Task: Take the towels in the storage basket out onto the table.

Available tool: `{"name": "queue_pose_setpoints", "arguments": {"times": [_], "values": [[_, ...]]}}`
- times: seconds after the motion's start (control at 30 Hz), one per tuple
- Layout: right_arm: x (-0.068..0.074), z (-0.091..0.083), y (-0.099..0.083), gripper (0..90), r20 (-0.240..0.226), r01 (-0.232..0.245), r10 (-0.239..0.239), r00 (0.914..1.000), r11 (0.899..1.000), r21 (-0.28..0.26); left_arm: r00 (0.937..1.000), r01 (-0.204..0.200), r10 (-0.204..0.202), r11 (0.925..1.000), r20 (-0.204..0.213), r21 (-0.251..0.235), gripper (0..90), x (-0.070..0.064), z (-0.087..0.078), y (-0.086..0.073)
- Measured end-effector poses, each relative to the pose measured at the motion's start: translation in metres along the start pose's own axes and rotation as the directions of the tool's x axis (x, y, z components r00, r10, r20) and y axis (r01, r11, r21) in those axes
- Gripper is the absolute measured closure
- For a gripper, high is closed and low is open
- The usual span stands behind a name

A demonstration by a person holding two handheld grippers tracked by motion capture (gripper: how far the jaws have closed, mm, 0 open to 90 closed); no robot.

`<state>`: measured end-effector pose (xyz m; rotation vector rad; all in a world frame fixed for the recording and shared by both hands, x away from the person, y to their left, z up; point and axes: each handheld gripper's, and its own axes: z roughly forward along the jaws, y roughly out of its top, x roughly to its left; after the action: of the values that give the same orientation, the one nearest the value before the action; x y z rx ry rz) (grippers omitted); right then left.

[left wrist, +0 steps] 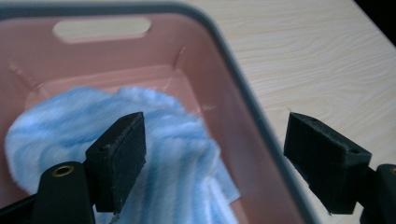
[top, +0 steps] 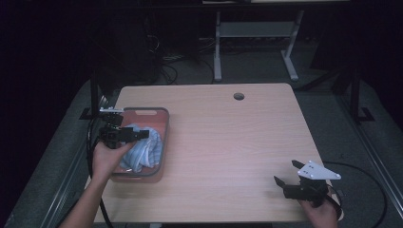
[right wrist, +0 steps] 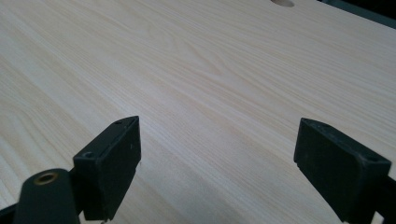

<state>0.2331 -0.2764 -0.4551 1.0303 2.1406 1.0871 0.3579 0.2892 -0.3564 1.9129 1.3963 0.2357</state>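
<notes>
A pink bin (top: 162, 142) with a grey rim stands at the table's left side, and a blue-and-white striped cloth (top: 147, 152) lies bunched inside it. My left gripper (top: 141, 135) hovers open over the bin, nothing between its jaws. In the left gripper view the cloth (left wrist: 65, 130) lies under one jaw, while the other jaw hangs past the bin's rim (left wrist: 243, 93); the left gripper (left wrist: 212, 137) holds nothing. My right gripper (top: 286, 173) is open above the bare wooden table (top: 228, 142) near the front right corner. The right gripper (right wrist: 217, 140) has bare wood under its spread jaws.
A round cable hole (top: 238, 96) sits near the table's far edge and appears as the hole (right wrist: 282, 2) in the right gripper view. The bin has a handle slot (left wrist: 100, 28) in its far wall. Behind the table stand a white desk frame (top: 217, 52) and floor cables.
</notes>
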Motion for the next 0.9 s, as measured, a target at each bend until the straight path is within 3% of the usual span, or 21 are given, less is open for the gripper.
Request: {"name": "queue_pose_setpoints", "arguments": {"times": [0.2,0.53,0.6,0.67,0.7,0.8,0.87,0.9], "values": [[0.0,0.0,0.0,14.3,-0.001,-0.002,0.002,1.0,1.0,0.001,0.9993,0.029,-0.028,0.9988,-0.024,0.04,20.3,0.011,0.008,-0.01],[0.0,0.0,0.0,14.3,-0.003,0.0,0.0,1.0,1.0,-0.002,0.999,0.019,-0.014,0.991,-0.042,0.132,21.7,0.014,0.025,-0.014],[0.0,-0.001,0.0,14.4,-0.003,-0.002,0.002,1.0,1.0,-0.002,0.9987,0.02,-0.012,0.9875,-0.049,0.157,22.2,0.012,0.03,-0.015],[0.0,-0.001,0.0,14.4,-0.002,-0.003,0.003,1.0,1.0,-0.001,0.9974,0.01,0.005,0.9783,-0.073,0.207,25.4,0.011,0.037,-0.016],[0.0,-0.001,0.0,14.4,-0.002,-0.003,0.003,1.0,1.0,-0.001,0.9974,0.01,0.005,0.9783,-0.073,0.207,26.4,0.011,0.037,-0.016],[0.0,-0.002,0.0,14.3,-0.001,-0.003,0.003,1.0,1.0,-0.004,0.9934,0.0,0.03,0.9648,-0.11,0.263,28.8,0.011,0.044,-0.017],[0.0,-0.002,0.0,14.3,-0.001,-0.004,0.004,1.0,1.0,-0.005,0.9924,0.001,0.033,0.9617,-0.119,0.274,29.7,0.011,0.045,-0.017],[0.0,-0.002,0.0,14.3,-0.002,-0.004,0.004,1.0,1.0,-0.004,0.9894,-0.009,0.052,0.9546,-0.136,0.298,31.8,0.01,0.049,-0.017]]}}
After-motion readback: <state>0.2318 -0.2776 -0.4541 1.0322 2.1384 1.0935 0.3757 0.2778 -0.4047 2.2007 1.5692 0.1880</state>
